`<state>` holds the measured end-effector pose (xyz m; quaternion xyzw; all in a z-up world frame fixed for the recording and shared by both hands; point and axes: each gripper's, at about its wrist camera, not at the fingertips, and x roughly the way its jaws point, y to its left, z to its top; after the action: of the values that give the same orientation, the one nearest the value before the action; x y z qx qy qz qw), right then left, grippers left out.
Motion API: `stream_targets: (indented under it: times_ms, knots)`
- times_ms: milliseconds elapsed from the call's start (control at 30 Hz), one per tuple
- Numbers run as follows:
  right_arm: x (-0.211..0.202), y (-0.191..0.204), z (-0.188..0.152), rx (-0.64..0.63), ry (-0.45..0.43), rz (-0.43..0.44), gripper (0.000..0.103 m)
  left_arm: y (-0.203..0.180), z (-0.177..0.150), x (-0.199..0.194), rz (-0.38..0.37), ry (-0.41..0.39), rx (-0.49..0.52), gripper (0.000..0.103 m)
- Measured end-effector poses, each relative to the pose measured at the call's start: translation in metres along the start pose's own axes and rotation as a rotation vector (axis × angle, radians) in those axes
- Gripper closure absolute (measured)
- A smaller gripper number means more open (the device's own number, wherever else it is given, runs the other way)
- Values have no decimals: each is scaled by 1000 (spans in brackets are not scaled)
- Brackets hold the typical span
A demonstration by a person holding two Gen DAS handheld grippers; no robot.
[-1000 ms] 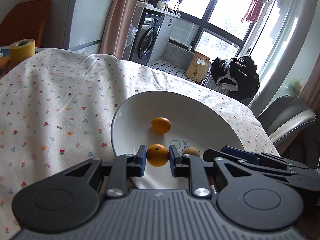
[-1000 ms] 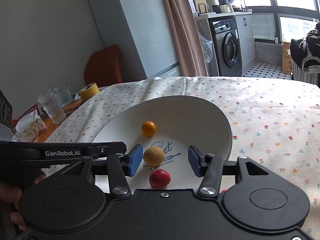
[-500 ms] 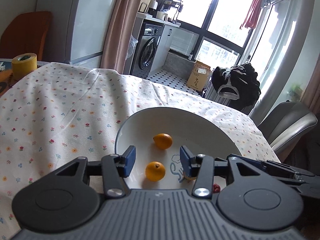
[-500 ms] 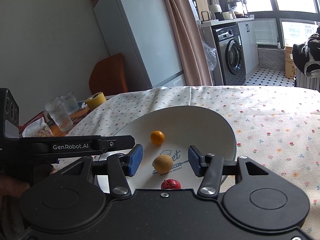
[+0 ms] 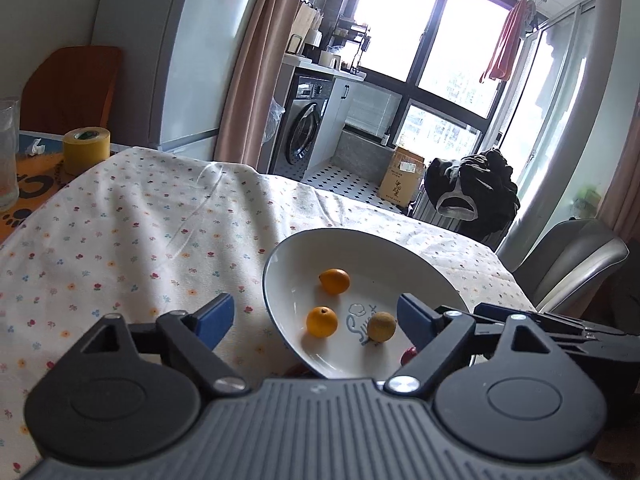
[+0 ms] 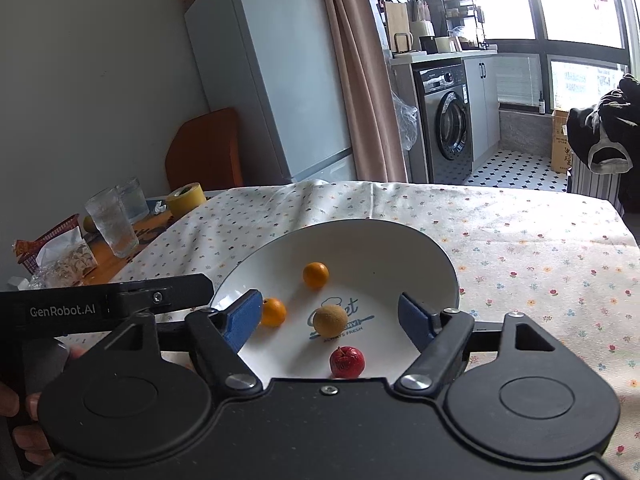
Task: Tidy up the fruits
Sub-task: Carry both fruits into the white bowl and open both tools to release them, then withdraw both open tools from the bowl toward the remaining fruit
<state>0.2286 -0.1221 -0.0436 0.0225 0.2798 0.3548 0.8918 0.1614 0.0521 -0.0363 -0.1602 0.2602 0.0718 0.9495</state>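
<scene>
Both tongs spread wide, gripping nothing. Left tongs [image 5: 310, 318] raised above the near rim of the white plate [image 5: 296, 248]; right tongs [image 6: 330, 314] likewise poised over the same plate [image 6: 384, 240], blue pads either side. On the plate, four fruits apart from one another: far orange [image 6: 315, 275], near orange [image 6: 273, 312] just beside the right tongs' left pad, brown fruit [image 6: 330, 321] on the printed logo, red fruit [image 6: 347, 362] nearest the camera. Plate resting on the flowered cloth [image 6: 520, 248] over the worktop. Beyond the cloth's edge: yellow tape roll [image 6: 185, 200], two glasses [image 6: 112, 222].
</scene>
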Motion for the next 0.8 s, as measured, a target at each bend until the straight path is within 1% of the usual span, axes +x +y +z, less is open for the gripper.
stream_targets:
  times_ms: [67, 133, 267, 433, 500, 633, 733, 800]
  knots:
    - [-7, 1, 0, -2, -11, -12, 17, 0, -2, -8, -1, -4, -6, 8]
    - [-17, 1, 0, 3, -21, -20, 14, -1, -3, -14, -8, 5, -13, 6]
    - [-33, 2, -2, 3, -31, -12, 11, -4, -5, -31, 14, 0, -7, 5]
    - [-53, 12, -2, -5, -49, -9, 5, 2, -7, -59, 12, -33, -19, 4]
    - [-62, 15, -2, -4, -60, -3, 4, 4, -10, -67, 19, -34, -25, 2]
    - [-73, 25, -3, -14, -65, 3, 1, 8, -14, -85, 10, -45, -11, 0]
    - [-80, 31, -4, -25, -67, -1, 0, 13, -14, -96, -15, -54, -33, 0]
    - [-85, 33, -3, -19, -73, -1, 0, 15, -15, -102, -12, -58, -36, 0]
